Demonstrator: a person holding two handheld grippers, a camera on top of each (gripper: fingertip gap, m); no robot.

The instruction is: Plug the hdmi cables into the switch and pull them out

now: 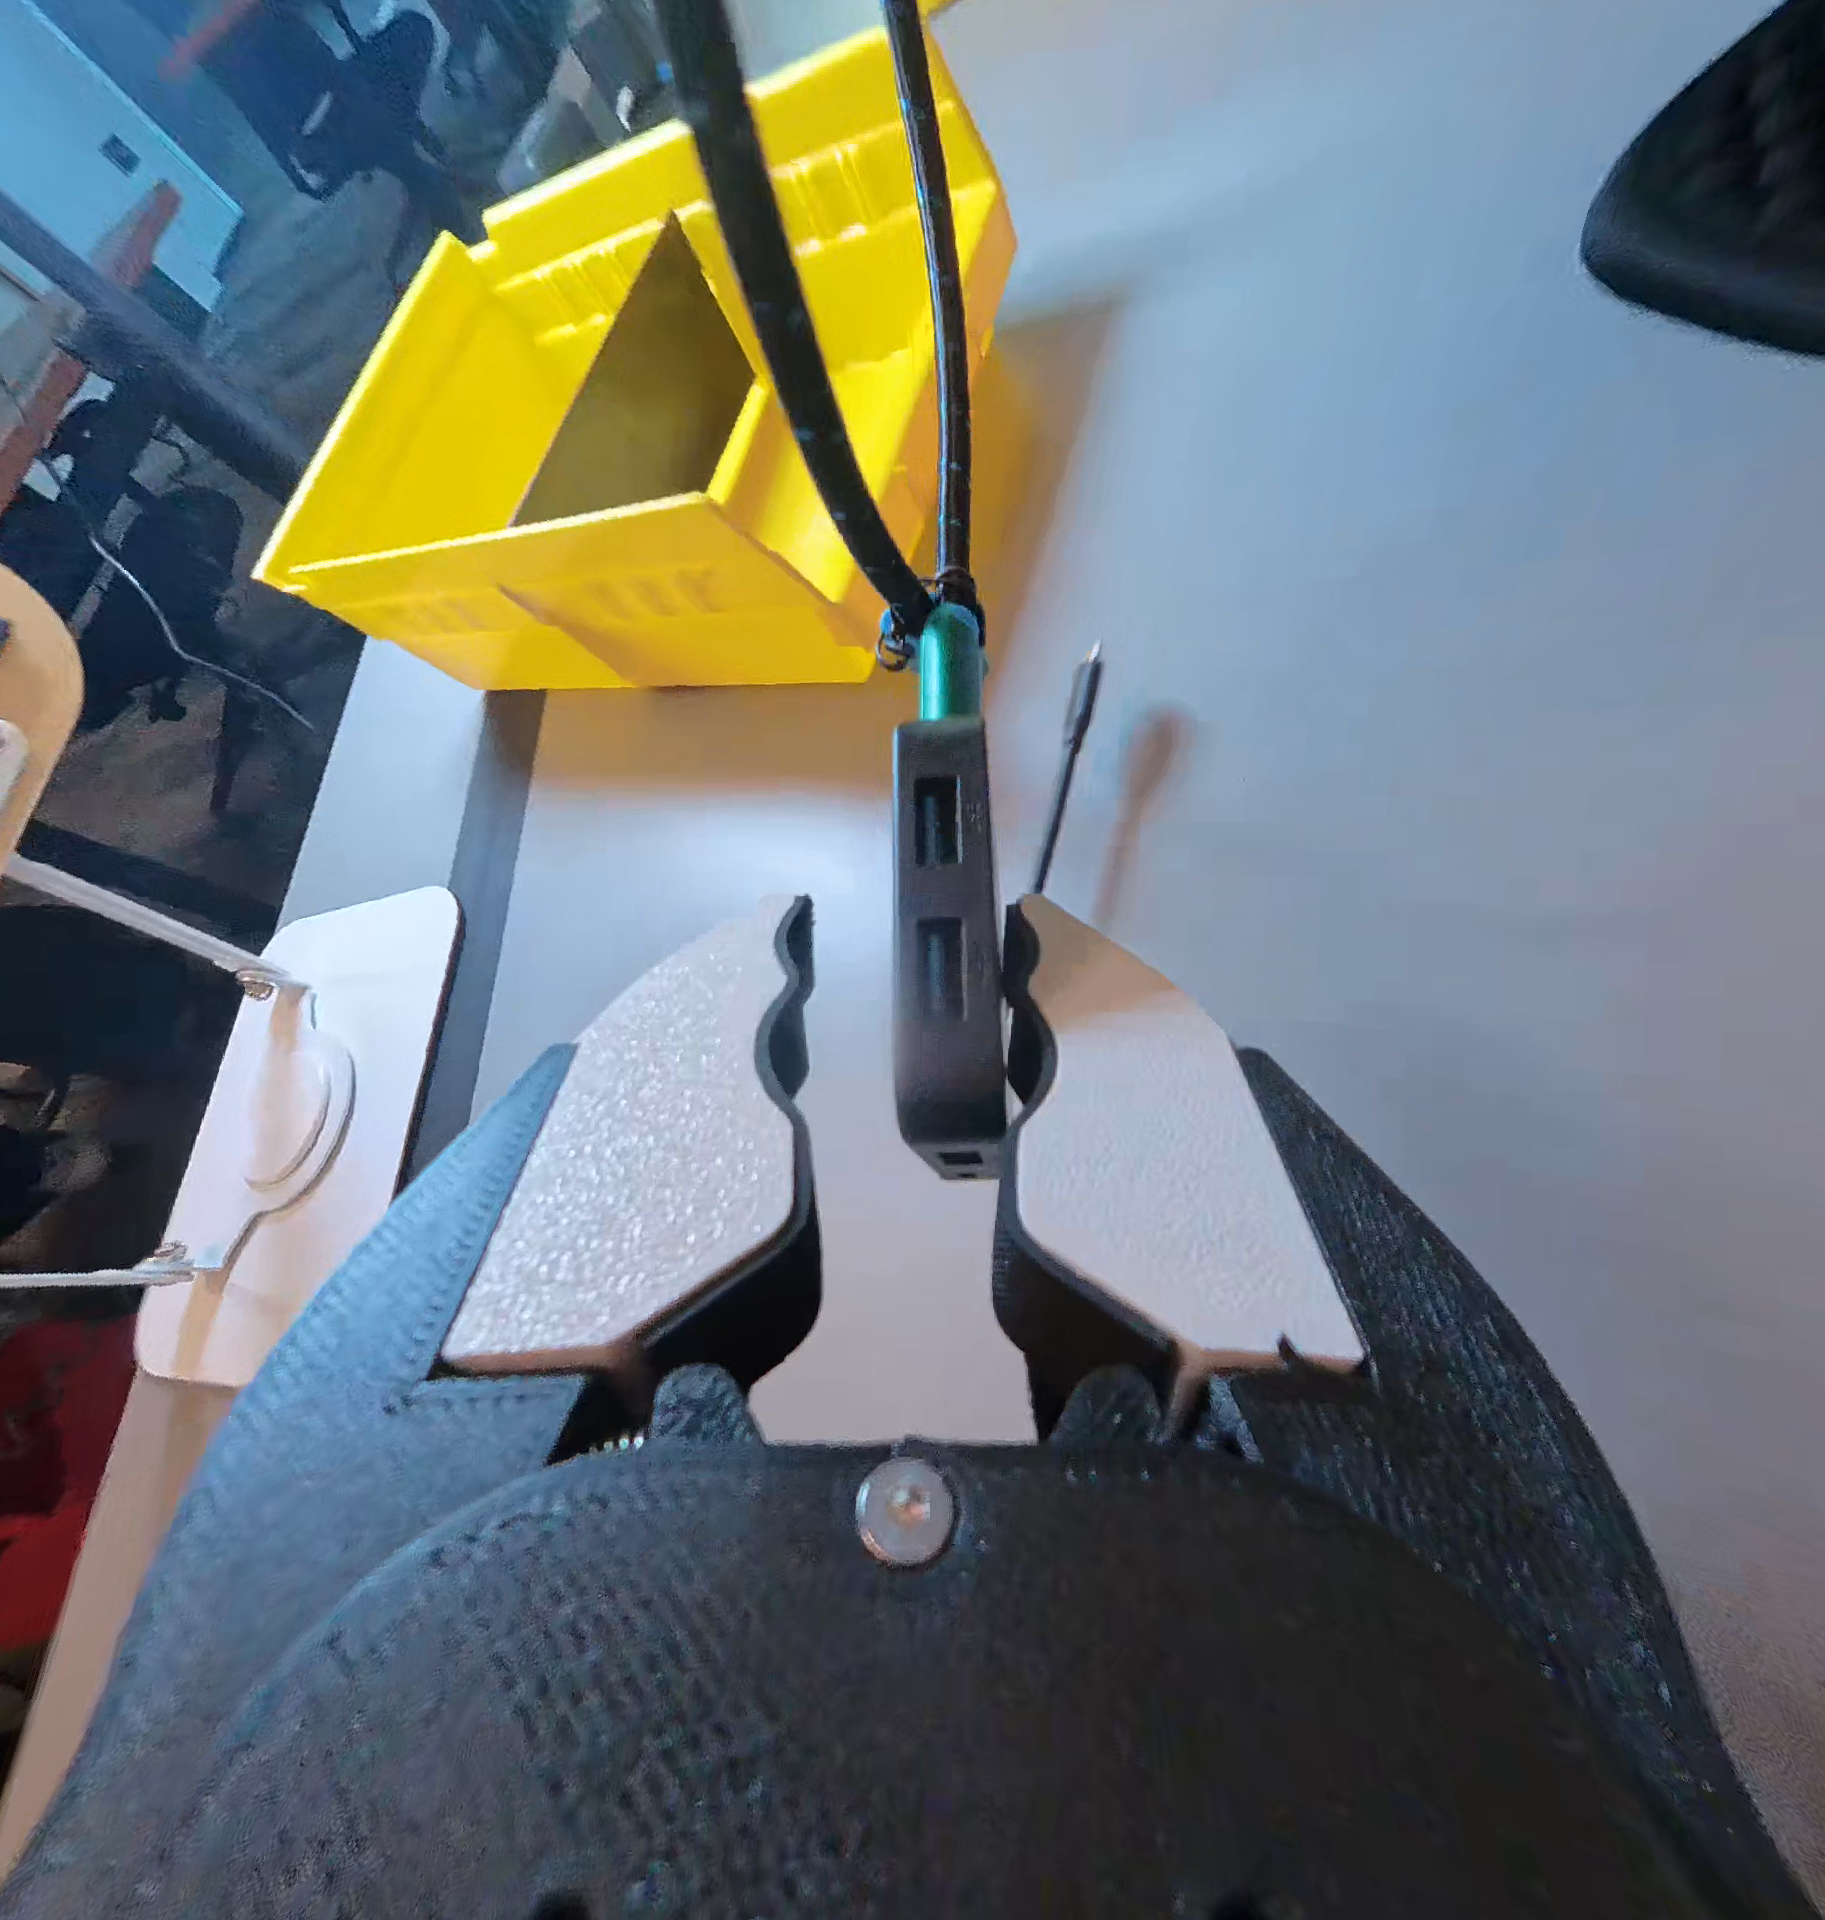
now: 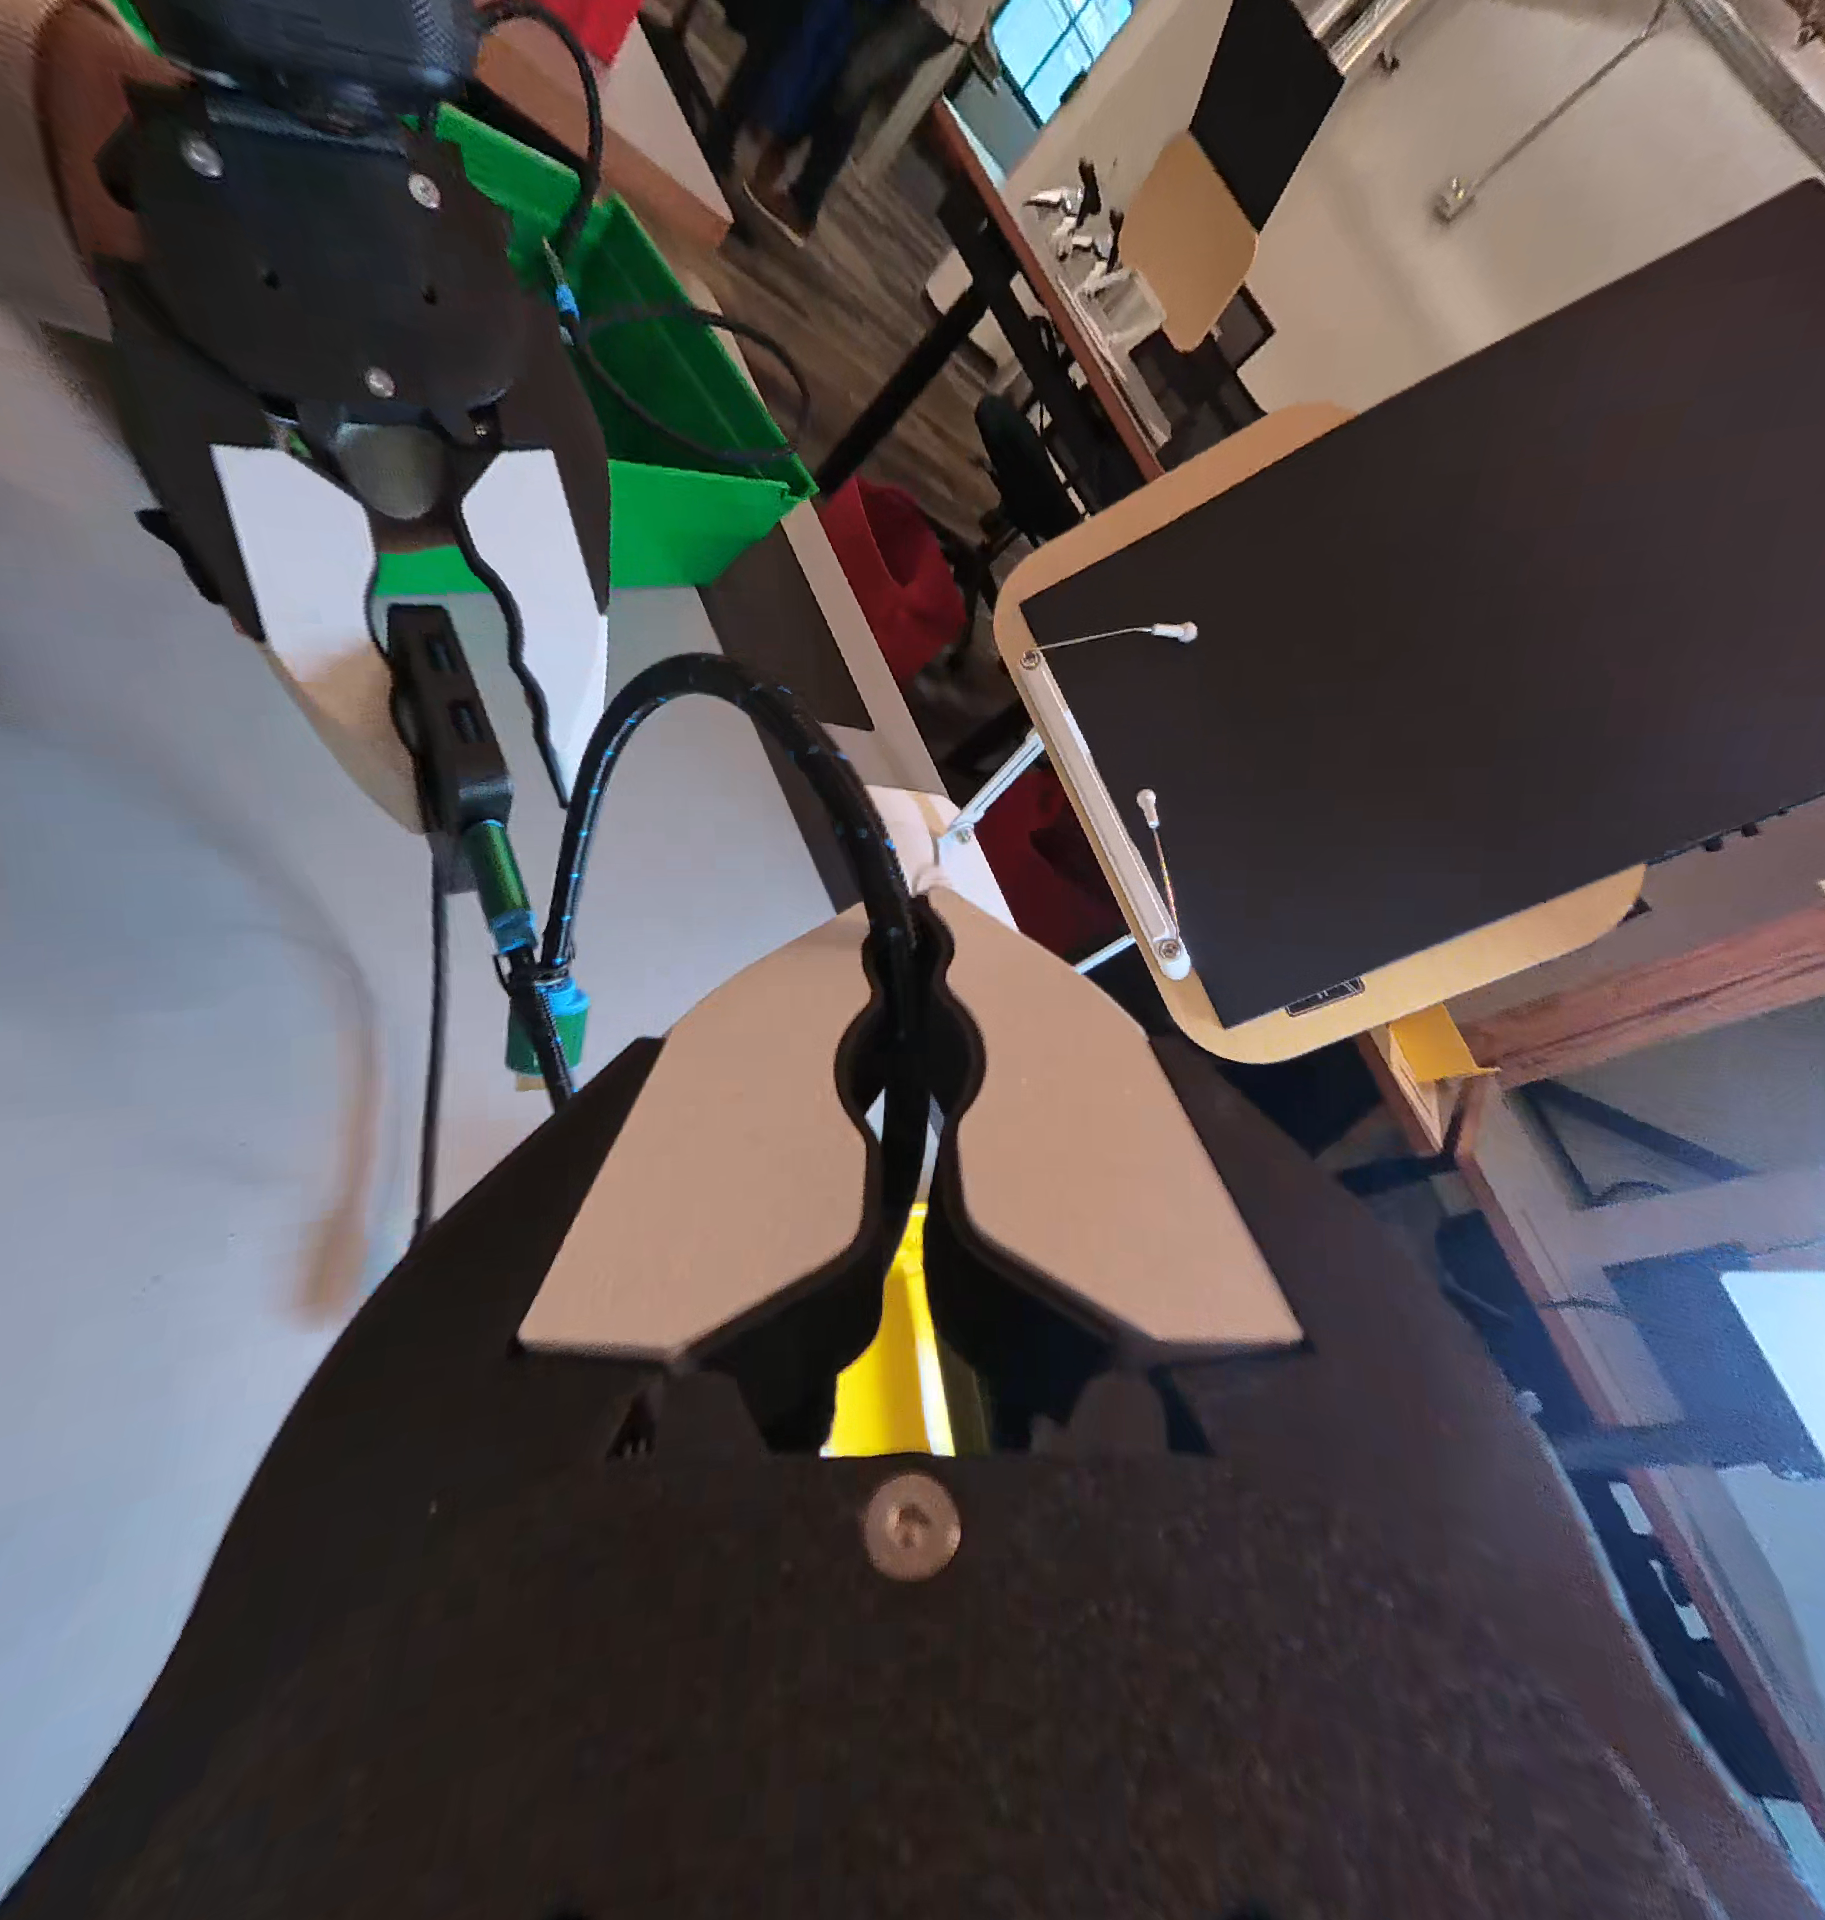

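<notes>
Two tools: left released beside upright switch; right clenched on cable.

White table, yellow bin on it

Your views: bright daylight, window glare far off; soft shadows on counter; fisheye bending at edges; motion blur smearing backgrounds.

Switch: black. Plug seated in it: green. Cable: black braid with blue flecks. Bin on the white table: yellow. Second bin: green. Gripper finger pads: white, on black textured bodies.
</notes>
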